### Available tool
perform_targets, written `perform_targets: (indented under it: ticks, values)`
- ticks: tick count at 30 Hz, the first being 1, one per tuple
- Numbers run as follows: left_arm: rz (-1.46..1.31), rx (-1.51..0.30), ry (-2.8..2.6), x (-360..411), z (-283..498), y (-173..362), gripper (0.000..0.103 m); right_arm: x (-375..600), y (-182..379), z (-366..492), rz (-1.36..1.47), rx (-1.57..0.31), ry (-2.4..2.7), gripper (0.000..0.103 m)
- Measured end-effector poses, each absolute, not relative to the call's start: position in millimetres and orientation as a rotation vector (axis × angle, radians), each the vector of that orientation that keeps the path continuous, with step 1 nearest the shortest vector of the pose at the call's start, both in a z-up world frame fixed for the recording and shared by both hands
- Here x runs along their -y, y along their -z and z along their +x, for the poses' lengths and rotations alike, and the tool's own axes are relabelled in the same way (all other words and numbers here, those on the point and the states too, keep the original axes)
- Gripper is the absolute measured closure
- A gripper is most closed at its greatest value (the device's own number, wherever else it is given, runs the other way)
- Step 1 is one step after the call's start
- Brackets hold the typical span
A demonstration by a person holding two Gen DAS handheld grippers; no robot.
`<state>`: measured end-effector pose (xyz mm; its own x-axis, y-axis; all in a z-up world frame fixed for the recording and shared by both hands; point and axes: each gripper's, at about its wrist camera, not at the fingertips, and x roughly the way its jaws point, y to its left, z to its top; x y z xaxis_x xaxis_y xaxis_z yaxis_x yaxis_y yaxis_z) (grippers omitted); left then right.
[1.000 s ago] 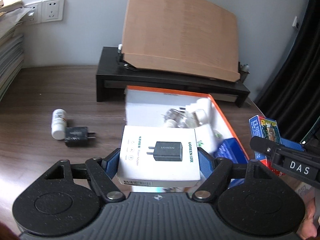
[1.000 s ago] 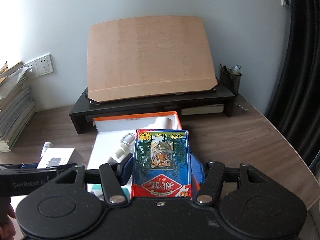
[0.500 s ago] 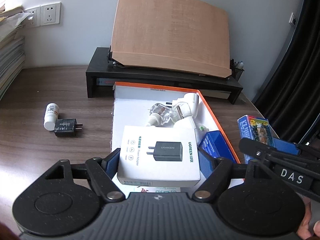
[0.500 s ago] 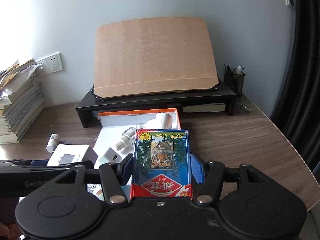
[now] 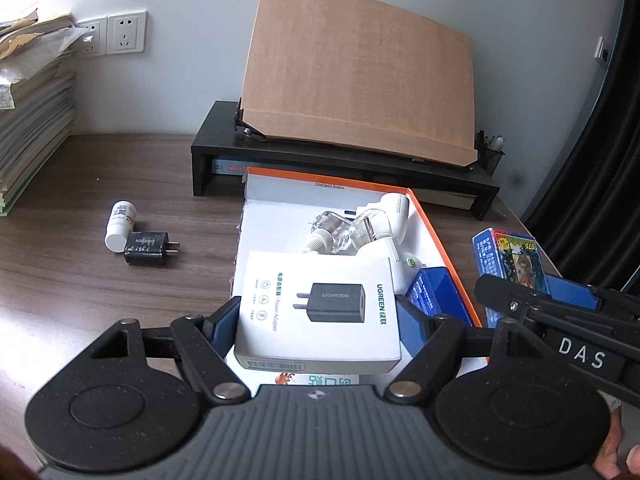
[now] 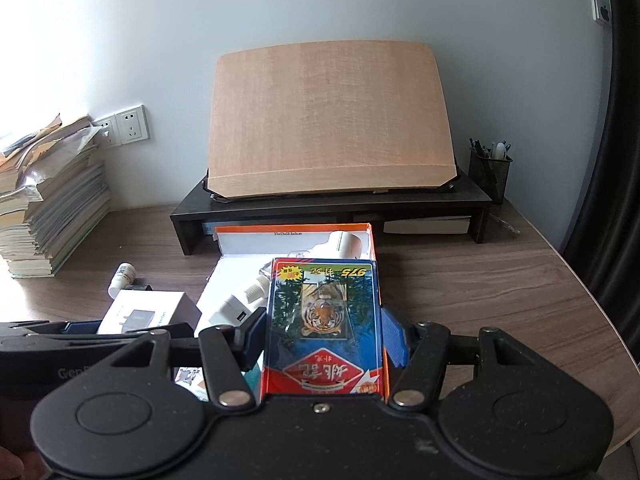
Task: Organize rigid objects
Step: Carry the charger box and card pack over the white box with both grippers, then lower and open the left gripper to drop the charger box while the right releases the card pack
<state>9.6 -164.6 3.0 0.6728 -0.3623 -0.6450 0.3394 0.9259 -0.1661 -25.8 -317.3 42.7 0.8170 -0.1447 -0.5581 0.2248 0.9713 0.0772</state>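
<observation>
My left gripper (image 5: 318, 316) is shut on a white charger box (image 5: 318, 308) and holds it above the near end of an open orange-rimmed box (image 5: 320, 179). My right gripper (image 6: 323, 330) is shut on a blue tiger card pack (image 6: 323, 320), which also shows in the left wrist view (image 5: 508, 260), held beside the box's right rim. Inside the box lie a clear bottle (image 5: 334, 230), a white plug (image 5: 394, 210) and a blue pack (image 5: 434, 290). A white pill bottle (image 5: 119, 225) and a black charger (image 5: 147, 247) lie on the desk to the left.
A black monitor riser (image 6: 332, 210) with a tilted wooden board (image 6: 332, 120) stands behind the box. A stack of books (image 6: 48, 208) sits at the far left by wall sockets (image 6: 130, 124). A pen holder (image 6: 490, 172) stands at the riser's right end. A dark curtain hangs at the right.
Both grippers have pulled back and risen with their loads; the box and riser look farther away. The charger box and card pack stay gripped.
</observation>
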Motion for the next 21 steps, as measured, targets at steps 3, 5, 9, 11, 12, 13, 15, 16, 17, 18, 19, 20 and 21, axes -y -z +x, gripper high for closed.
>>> perform_targets:
  ticks: [3,5,9,11,12,13,15,16,17,18,19,20,21]
  values:
    - [-0.029,-0.729,0.393,167.5,8.6,-2.9,0.024,319.9,-42.3,-27.1,0.146,-0.58,0.197,0.032]
    - [-0.027,-0.727,0.396,169.8,8.2,-2.6,0.024,321.2,-42.5,-28.1,0.146,-0.578,0.199,0.032]
    - [-0.024,-0.723,0.406,175.0,7.3,-1.8,0.024,324.8,-42.9,-29.6,0.144,-0.573,0.207,0.032]
    - [-0.026,-0.723,0.41,176.9,7.1,-1.1,0.024,326.8,-43.1,-29.9,0.145,-0.57,0.211,0.032]
    - [-0.026,-0.721,0.411,177.6,6.2,-0.9,0.024,327.5,-43.2,-30.3,0.144,-0.569,0.213,0.032]
    - [-0.026,-0.719,0.41,178.1,5.6,-0.9,0.024,328.0,-43.2,-30.5,0.141,-0.568,0.212,0.032]
    - [-0.027,-0.717,0.412,178.5,4.8,-0.6,0.024,329.1,-42.7,-30.9,0.141,-0.564,0.211,0.032]
    - [-0.027,-0.716,0.411,178.7,4.5,-0.4,0.024,329.4,-42.3,-30.9,0.141,-0.563,0.211,0.032]
    - [-0.026,-0.715,0.411,178.6,3.9,-0.3,0.024,329.6,-42.0,-30.8,0.141,-0.562,0.211,0.032]
    - [-0.025,-0.715,0.41,178.5,3.4,-0.5,0.024,329.7,-42.2,-30.9,0.143,-0.561,0.211,0.032]
    - [-0.024,-0.715,0.41,178.3,2.8,-0.8,0.024,329.9,-42.6,-31.0,0.144,-0.56,0.21,0.032]
    - [-0.022,-0.716,0.41,178.2,2.5,-1.3,0.024,329.5,-43.3,-31.2,0.143,-0.558,0.208,0.032]
    - [-0.02,-0.716,0.411,177.9,2.1,-1.6,0.024,329.4,-44.0,-31.3,0.141,-0.555,0.208,0.032]
